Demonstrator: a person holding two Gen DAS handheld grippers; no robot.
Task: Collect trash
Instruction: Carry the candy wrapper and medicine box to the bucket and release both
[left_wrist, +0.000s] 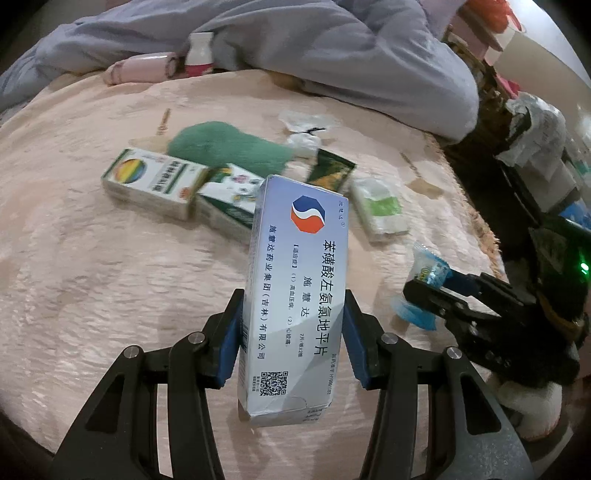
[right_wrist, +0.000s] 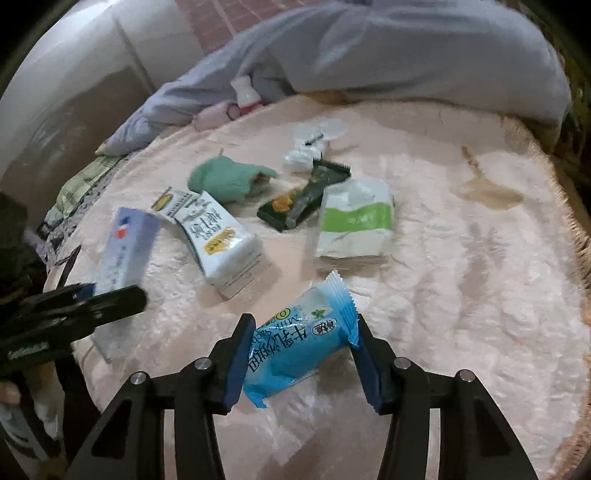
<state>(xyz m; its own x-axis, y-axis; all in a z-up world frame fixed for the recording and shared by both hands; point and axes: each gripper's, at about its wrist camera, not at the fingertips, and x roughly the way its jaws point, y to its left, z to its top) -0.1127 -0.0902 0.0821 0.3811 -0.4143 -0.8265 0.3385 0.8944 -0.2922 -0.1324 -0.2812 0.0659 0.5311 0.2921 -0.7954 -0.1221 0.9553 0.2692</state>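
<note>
Two grippers each clamp trash: left gripper (left_wrist: 293, 332) grasps a tall medicine box (left_wrist: 295, 295) at centre frame; right gripper (right_wrist: 301, 354) pinches a blue snack wrapper (right_wrist: 301, 347), which may slip, being slick. More litter lies above on the pink blanket (right_wrist: 461, 295).

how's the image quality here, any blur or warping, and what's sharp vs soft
Left wrist view: dim room light, strong fisheye bending with dark corners; the medicine box in the left tongs is sharp, the cartons behind are smeared. Right wrist view: same warping; the blue snack wrapper in the right tongs reads clearly, the left tongs at the edge are motion-blurred.
</note>
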